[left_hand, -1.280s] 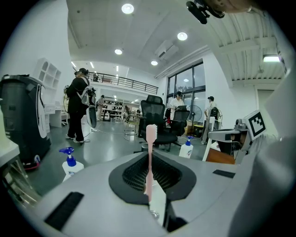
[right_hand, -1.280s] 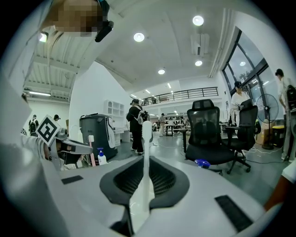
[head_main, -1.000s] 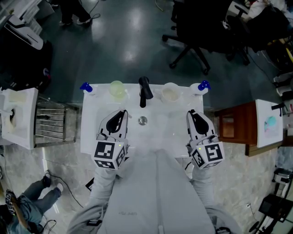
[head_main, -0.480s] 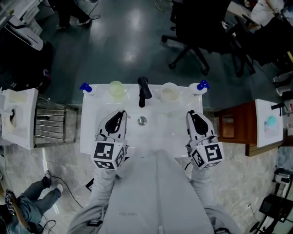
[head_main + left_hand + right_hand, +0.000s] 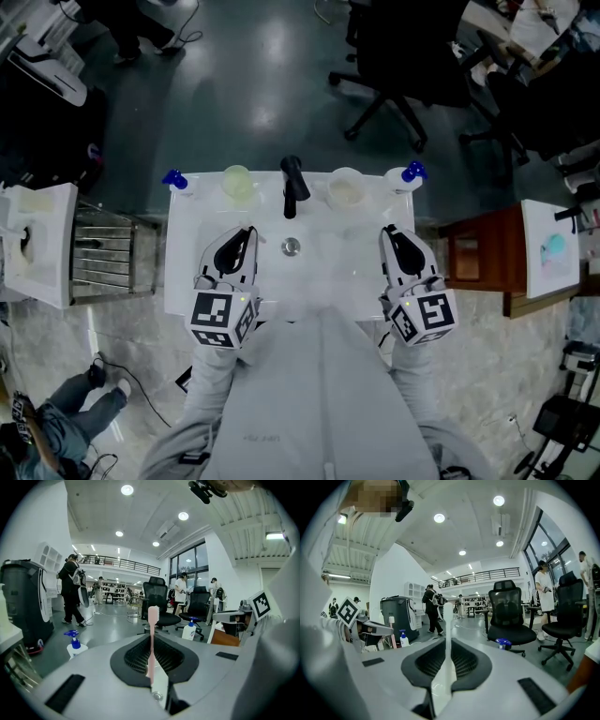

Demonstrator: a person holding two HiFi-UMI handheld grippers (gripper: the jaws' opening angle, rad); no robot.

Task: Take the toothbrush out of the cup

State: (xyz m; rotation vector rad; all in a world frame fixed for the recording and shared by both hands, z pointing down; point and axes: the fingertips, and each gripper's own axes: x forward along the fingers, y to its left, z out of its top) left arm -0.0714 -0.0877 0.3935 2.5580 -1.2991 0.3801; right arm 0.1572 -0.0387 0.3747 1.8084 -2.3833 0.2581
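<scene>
against the earlier head views: both grippers have kept their place over the near half of the white basin (image 5: 328, 267). the whole scene has slid a touch left in the picture. the office chair (image 5: 384, 89) and the clutter at top right sit a little differently. cups and black tap (image 5: 293, 186) lie as before.

left gripper (image 5: 249, 232): jaws drawn in to a narrow slit, nothing gripped. right gripper (image 5: 390, 232): the same, narrow slit, empty.

pink toothbrush (image 5: 153, 620) stands upright beyond the left jaws, apart from them, its bristle head above the jaw line. it lines up with the green cup (image 5: 237, 182) at the basin's back edge, left of the tap.

hard to make out: from the head view the toothbrush cannot be picked out in the green cup. in the left gripper view the cup is hidden behind the jaws, so only the brush's upper part shows. in the right gripper view a white upright stick (image 5: 448, 620) rises past the slit with its lower end hidden. the cream cup (image 5: 347, 190) is covered there too. the person's arms are cut off at the bottom edge.
</scene>
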